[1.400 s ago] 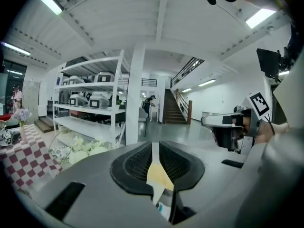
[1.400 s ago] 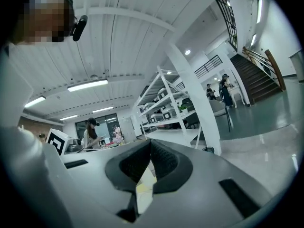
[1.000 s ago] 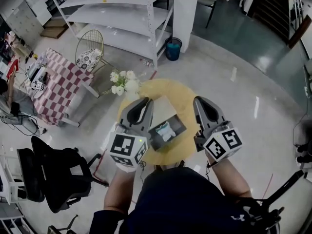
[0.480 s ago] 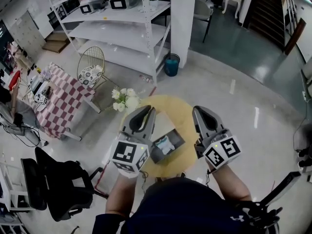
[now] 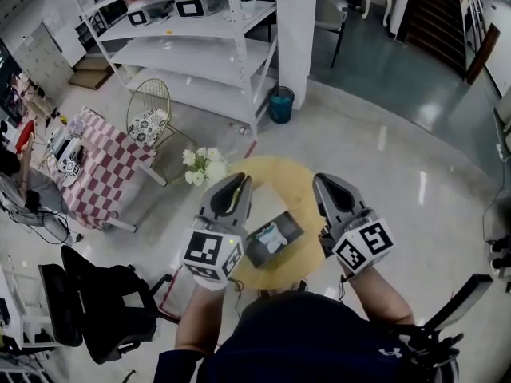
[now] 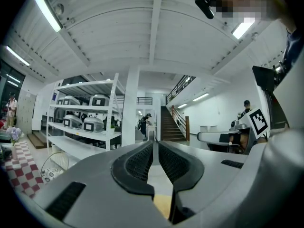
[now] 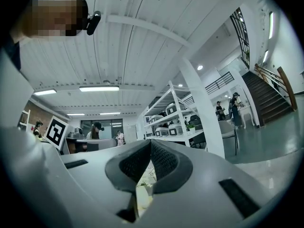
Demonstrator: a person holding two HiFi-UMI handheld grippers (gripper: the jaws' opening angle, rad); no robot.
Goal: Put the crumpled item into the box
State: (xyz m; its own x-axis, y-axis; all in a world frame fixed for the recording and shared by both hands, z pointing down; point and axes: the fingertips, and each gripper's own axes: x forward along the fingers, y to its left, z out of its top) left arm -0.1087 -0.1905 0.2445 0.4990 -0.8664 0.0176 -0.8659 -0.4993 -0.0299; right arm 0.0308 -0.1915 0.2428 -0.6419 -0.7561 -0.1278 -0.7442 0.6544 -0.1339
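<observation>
On the round yellow table (image 5: pixel 291 166) stands a dark open box (image 5: pixel 274 235), and a crumpled white and pale blue item (image 5: pixel 269 234) lies inside it. My left gripper (image 5: pixel 236 180) is held up just left of the box, my right gripper (image 5: pixel 326 182) just right of it. Both are raised above the table and point away from me. In the left gripper view the jaws (image 6: pixel 155 151) stand together with nothing between them. The right gripper view shows its jaws (image 7: pixel 149 152) meeting at the tips, likewise holding nothing.
A bunch of white flowers (image 5: pixel 204 164) sits at the table's left edge. Beyond stand a wire chair (image 5: pixel 149 106), a checked-cloth table (image 5: pixel 94 164), white shelving (image 5: pixel 192 30) and a blue bin (image 5: pixel 280 104). A black office chair (image 5: pixel 104 309) is at my left.
Both grippers stayed beside the box, drifting only slightly. The head view shifted a little, showing more of the shelving. The crumpled item stays in the box.
</observation>
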